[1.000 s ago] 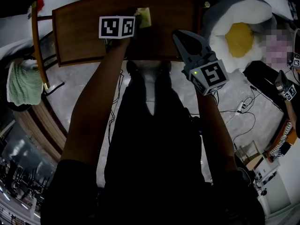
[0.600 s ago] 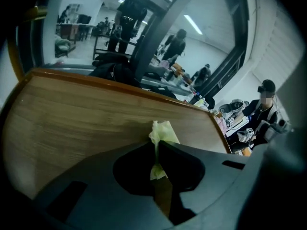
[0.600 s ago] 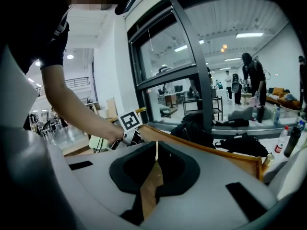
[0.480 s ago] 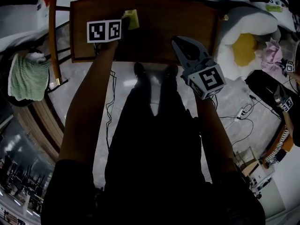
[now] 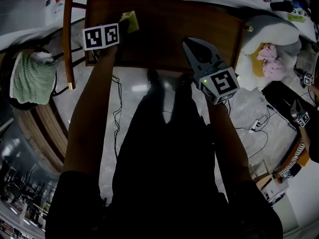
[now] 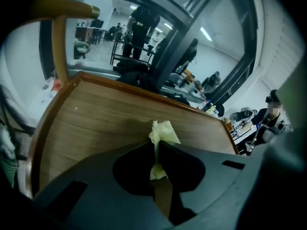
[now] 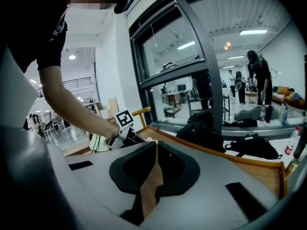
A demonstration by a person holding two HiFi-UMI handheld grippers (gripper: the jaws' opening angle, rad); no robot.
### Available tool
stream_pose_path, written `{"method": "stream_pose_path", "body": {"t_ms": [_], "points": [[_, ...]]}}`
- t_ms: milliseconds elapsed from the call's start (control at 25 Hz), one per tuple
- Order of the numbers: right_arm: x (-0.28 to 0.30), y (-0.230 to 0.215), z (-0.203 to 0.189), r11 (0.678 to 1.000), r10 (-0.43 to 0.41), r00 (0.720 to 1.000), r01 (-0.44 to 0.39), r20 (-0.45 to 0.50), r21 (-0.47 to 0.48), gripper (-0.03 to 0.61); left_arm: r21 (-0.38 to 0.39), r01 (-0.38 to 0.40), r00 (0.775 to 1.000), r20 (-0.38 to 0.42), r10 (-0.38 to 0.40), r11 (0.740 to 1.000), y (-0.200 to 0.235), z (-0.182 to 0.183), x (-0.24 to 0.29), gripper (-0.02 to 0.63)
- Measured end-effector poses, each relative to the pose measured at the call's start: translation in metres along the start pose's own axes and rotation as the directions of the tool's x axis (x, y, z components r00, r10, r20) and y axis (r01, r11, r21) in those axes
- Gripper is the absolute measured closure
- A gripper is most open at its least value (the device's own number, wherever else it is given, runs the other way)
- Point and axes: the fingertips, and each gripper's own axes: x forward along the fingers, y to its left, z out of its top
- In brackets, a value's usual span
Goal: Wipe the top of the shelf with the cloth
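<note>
We judge the wipe under way: our left gripper is clamped on the small pale-yellow cloth near the left end of the brown wooden shelf top, our right gripper hangs closed and empty by the near edge, and next we should sweep the cloth rightward, pressed flat.

Shelf: flat top of brown wood grain, edged all round by a narrow raised rim of lighter wood, with rounded corners. One item noted on the surface: a pale yellow-green cloth, crumpled, touching the top near its left end and toward the far edge, pinched between the closed jaws of the left hand-held gripper. The shelf stands on a grey marbled floor. Dark cables lie on that floor below its left end.
</note>
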Motion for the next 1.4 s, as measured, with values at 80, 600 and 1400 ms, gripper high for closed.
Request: {"method": "stream_pose_path", "body": {"t_ms": [80,600,1400], "points": [[0.009,0.003,0.002,1.0,0.002,1.0,-0.002,-0.001,-0.004,0.551,-0.015,-0.016,1.0,0.009,0.016,1.0,0.013,0.001,-0.007,0.58],[0.029,0.025,0.009,0.998,0.054,0.998,-0.054,0.014,-0.01,0.552,-0.107,-0.272,0.96,0.035,0.277,0.956,0.096,0.005,-0.056,0.58],[-0.187,-0.124,-0.052,0.985,-0.157,0.987,0.155,0.025,0.069,0.552,0.094,0.201,0.979,-0.037,-0.198,0.975,-0.271,0.02,0.133,0.58]]}}
